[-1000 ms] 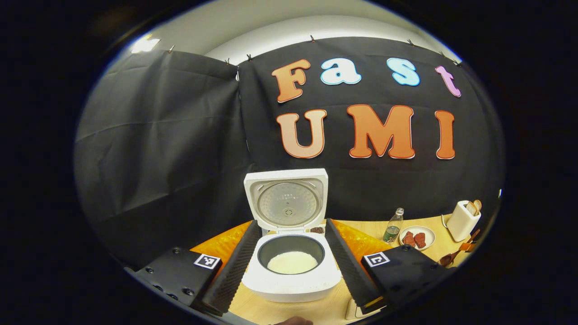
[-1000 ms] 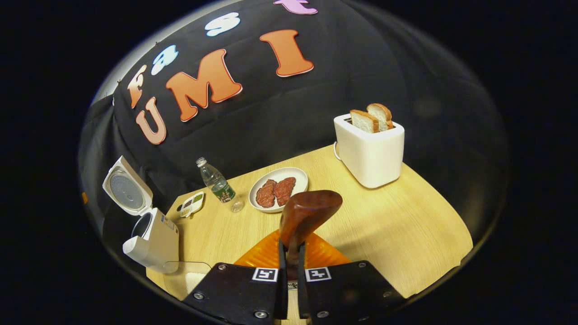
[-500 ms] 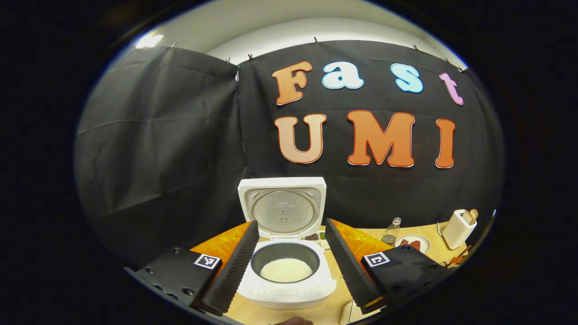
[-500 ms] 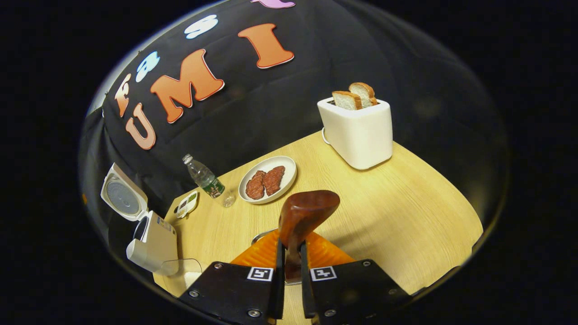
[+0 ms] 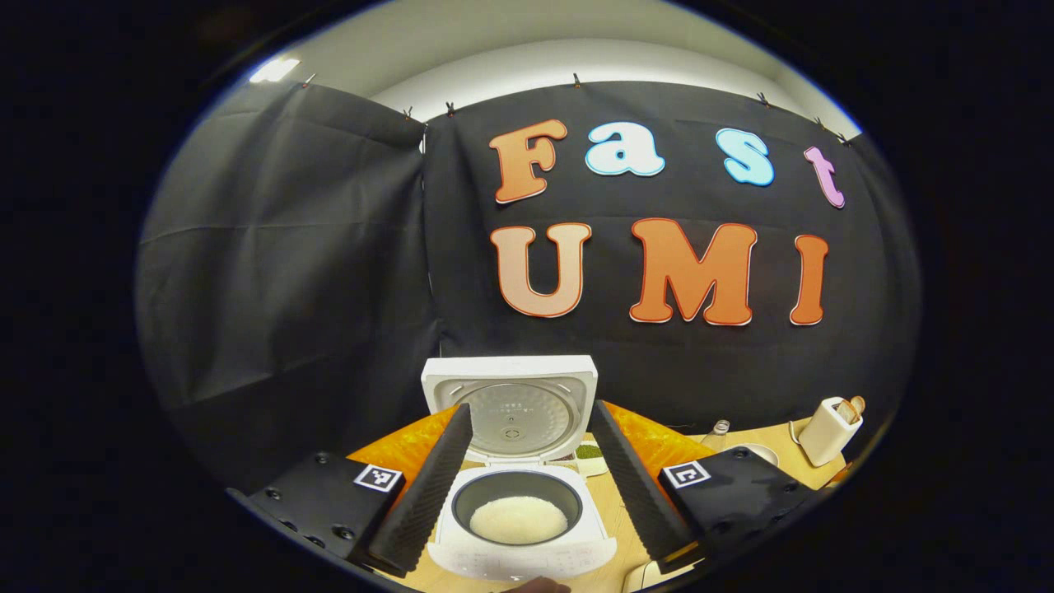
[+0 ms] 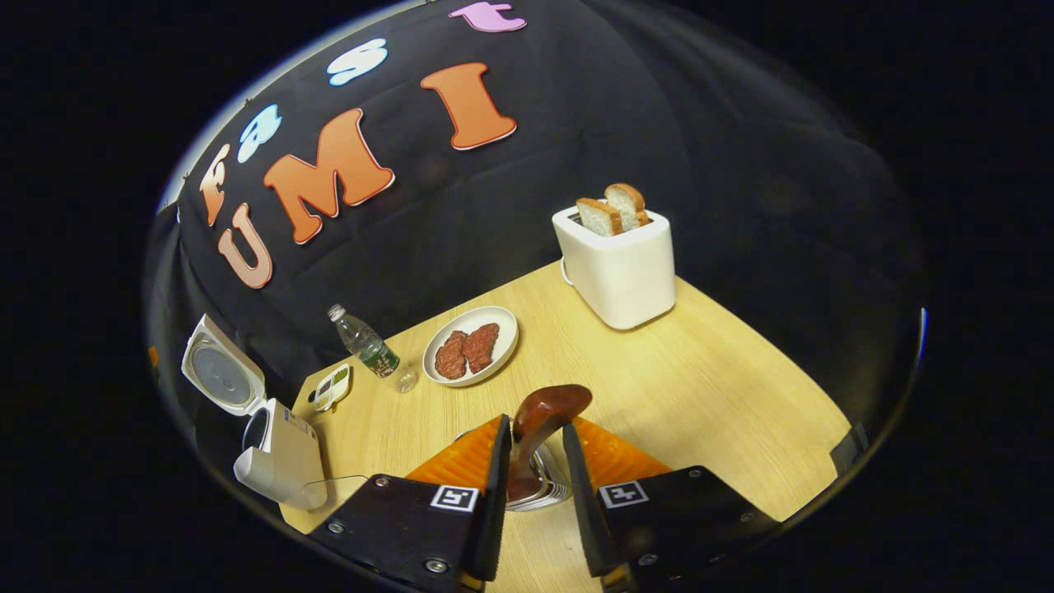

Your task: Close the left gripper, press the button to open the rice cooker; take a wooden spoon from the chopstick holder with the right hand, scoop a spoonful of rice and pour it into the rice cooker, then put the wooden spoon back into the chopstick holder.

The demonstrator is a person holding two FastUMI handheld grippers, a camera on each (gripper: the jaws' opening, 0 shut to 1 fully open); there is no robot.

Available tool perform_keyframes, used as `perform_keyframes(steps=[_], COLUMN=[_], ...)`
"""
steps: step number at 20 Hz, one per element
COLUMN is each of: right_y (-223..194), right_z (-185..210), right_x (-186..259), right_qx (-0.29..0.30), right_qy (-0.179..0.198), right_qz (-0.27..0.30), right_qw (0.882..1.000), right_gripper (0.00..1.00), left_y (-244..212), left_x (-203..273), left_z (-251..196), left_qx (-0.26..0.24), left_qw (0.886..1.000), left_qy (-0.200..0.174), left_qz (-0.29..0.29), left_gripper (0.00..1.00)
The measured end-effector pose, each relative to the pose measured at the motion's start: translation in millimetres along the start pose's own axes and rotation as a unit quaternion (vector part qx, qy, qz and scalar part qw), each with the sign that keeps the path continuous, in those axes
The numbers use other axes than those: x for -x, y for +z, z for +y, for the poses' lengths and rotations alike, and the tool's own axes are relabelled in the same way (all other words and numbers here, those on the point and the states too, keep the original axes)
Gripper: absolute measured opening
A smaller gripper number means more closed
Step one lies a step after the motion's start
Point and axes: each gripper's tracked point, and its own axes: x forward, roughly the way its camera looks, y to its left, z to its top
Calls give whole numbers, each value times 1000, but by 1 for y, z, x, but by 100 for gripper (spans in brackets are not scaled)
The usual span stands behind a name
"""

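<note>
Wooden spoon (image 6: 539,428) back in chopstick holder (image 6: 539,486), right gripper (image 6: 531,486) fingers parted around it, rice cooker (image 5: 520,519) open with rice, left gripper (image 5: 527,486) wide.

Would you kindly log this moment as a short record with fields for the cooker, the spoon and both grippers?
rice cooker: lid up, white rice in the pot
wooden spoon: standing in the chopstick holder, bowl end up
right gripper: open, fingers either side of the spoon
left gripper: open, empty, facing the cooker
table: toaster, plate, bottle
</note>
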Motion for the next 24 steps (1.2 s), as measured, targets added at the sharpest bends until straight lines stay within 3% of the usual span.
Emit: perform_keyframes(steps=[1,3,5,6,7,9,15,16,20,21,24], right_y=[7,23,36,42,45,50,48,47,51,53,57], right_z=[-1,-3,-5,-4,-3,-3,0,2,5,6,20], right_x=[12,34,57,68,80,100,146,149,153,151,138], right_qx=[7,23,37,43,49,60,76,78,88,91,98], right_qy=[-4,-15,-28,-32,-36,-44,-70,-68,-64,-62,-38], right_qz=[-11,-35,-57,-67,-75,-87,-106,-106,-113,-115,-109], right_qw=[1000,999,997,996,995,993,989,989,988,987,989], right_gripper=[49,58,72,73,74,78,79,79,84,87,87], left_y=[7,25,41,42,39,35,22,21,-10,-4,-13], left_x=[-12,-39,-71,-88,-103,-134,-211,-221,-234,-238,-225], left_z=[5,15,23,21,21,18,-1,2,3,7,4], left_qx=[-1,-2,1,0,-8,-25,-14,-19,-3,-1,-1], left_qw=[1000,1000,1000,1000,1000,999,997,998,993,994,990], left_qy=[1,8,11,4,5,0,-25,-14,0,4,1], left_qz=[4,4,1,6,19,30,65,66,120,105,140], left_gripper=[99,96,95,99,95,98,99,99,98,96,97])
